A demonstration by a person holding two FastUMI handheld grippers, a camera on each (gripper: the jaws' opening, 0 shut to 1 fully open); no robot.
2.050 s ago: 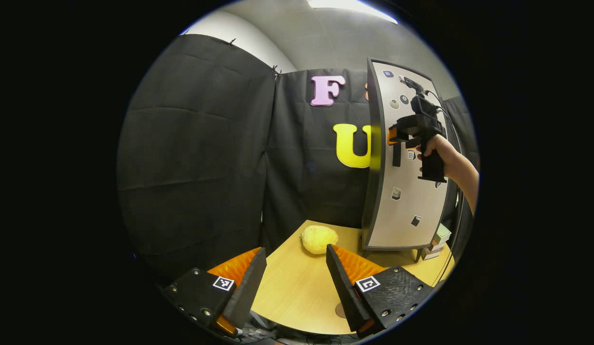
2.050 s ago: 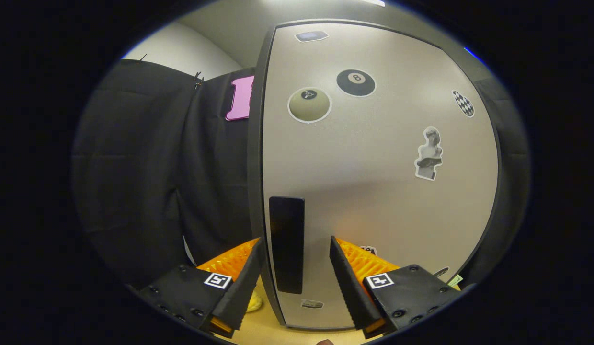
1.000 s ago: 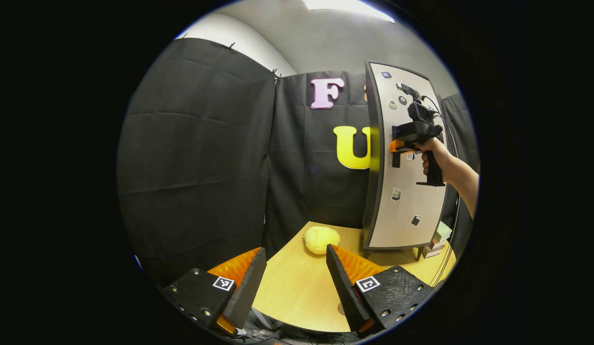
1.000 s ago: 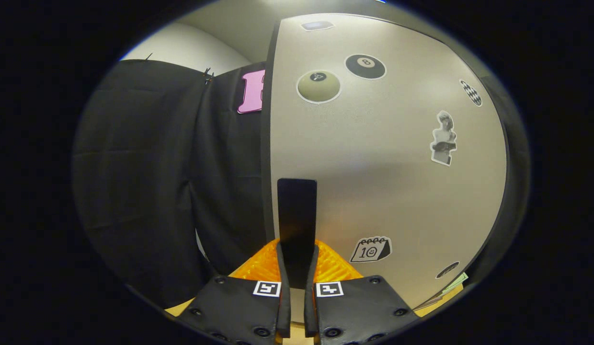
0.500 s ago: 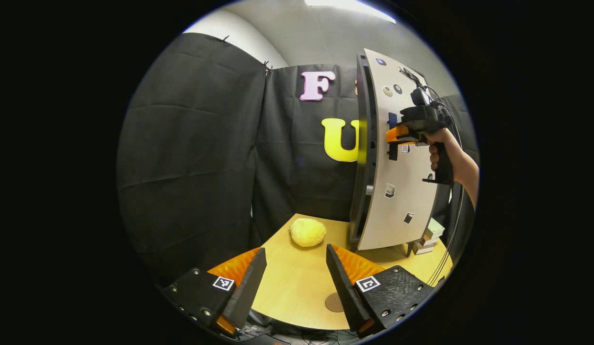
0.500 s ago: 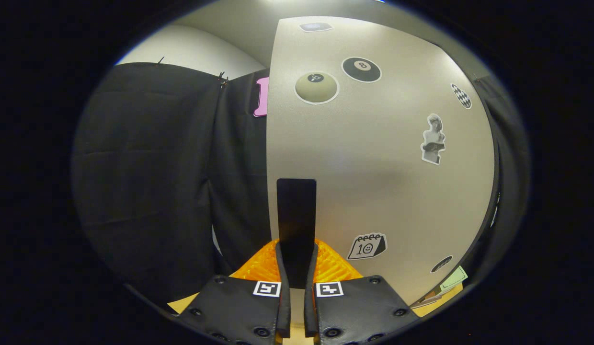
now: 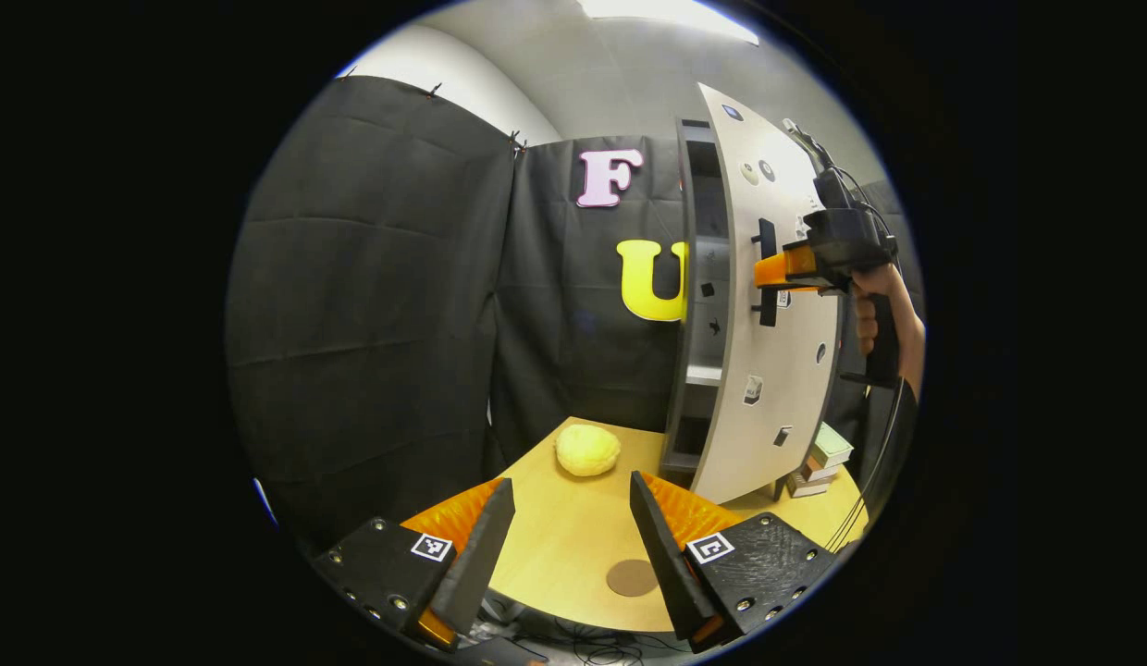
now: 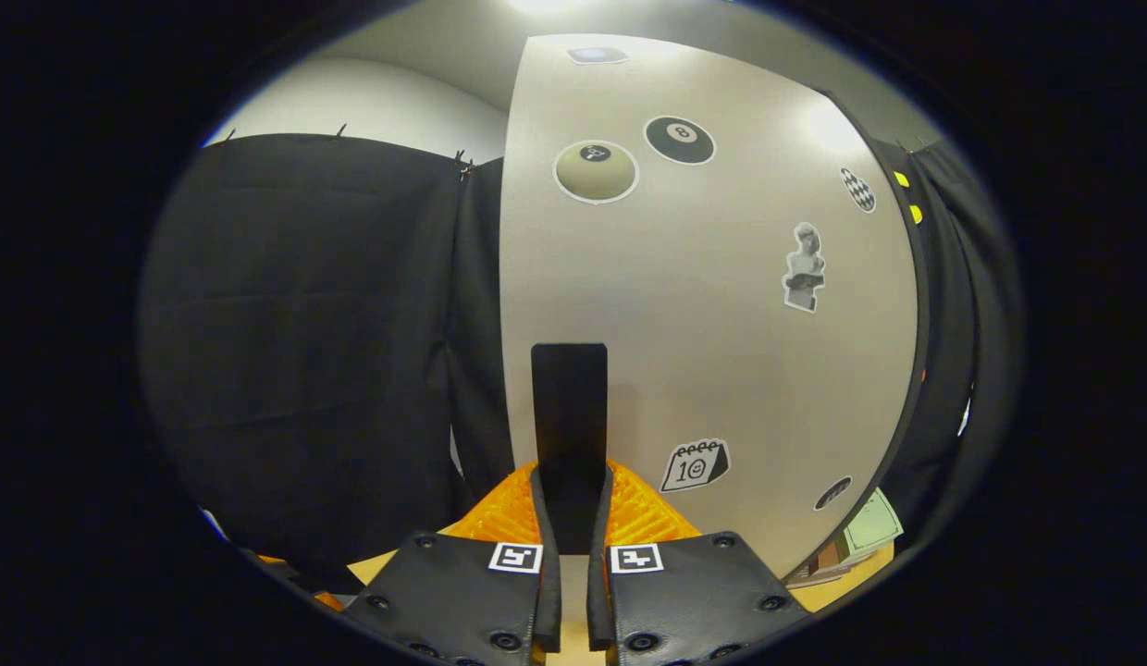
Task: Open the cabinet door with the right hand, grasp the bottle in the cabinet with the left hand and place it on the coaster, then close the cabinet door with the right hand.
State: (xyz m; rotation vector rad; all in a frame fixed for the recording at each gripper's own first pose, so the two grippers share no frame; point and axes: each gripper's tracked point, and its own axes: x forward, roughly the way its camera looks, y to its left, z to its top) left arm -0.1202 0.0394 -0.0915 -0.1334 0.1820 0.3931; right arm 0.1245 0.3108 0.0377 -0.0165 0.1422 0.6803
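While the right gripper (image 8: 572,518) pinched the black door handle (image 8: 569,416) of the part-open cabinet door (image 7: 777,370), the left gripper (image 7: 569,546) hung spread and empty over the table (image 7: 573,546) near the round coaster (image 7: 632,577), the bottle hidden from sight.

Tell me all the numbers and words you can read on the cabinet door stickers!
"8": on the black ball sticker on the cabinet door.
"10": on the calendar sticker, beside the handle.
Beige ball sticker: mark too blurred to read.
Top sticker: too blurred to read.
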